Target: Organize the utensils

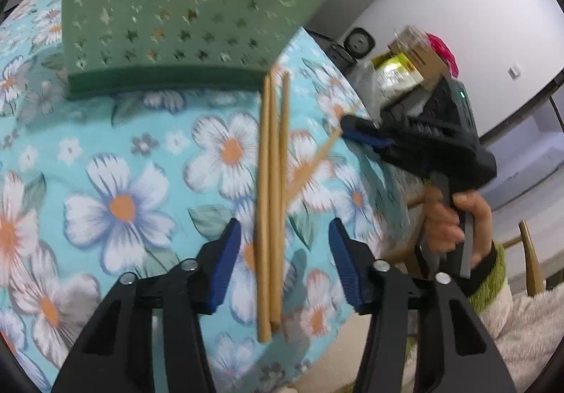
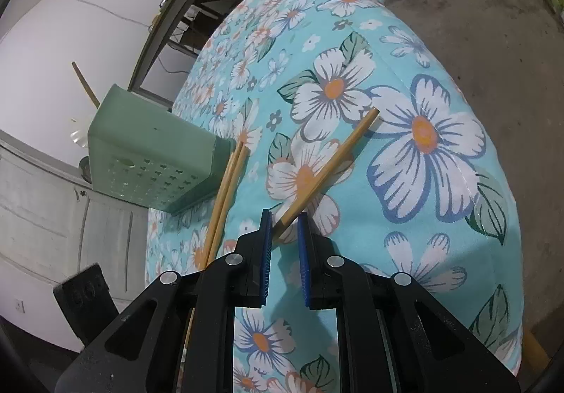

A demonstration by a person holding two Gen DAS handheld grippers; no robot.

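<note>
Nearby, slim wooden chopsticks touch a perforated green plastic holder.

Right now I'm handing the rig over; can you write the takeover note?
Left gripper: open, fingers either side of the chopstick bundle lying on the floral tablecloth; nothing gripped yet.
Right gripper: shut on a single chopstick, its far end resting on the cloth.
Green perforated holder: at the bundle's far end; at least one stick pokes from it.
Left: grip the bundle, put all chopsticks in the holder.
</note>
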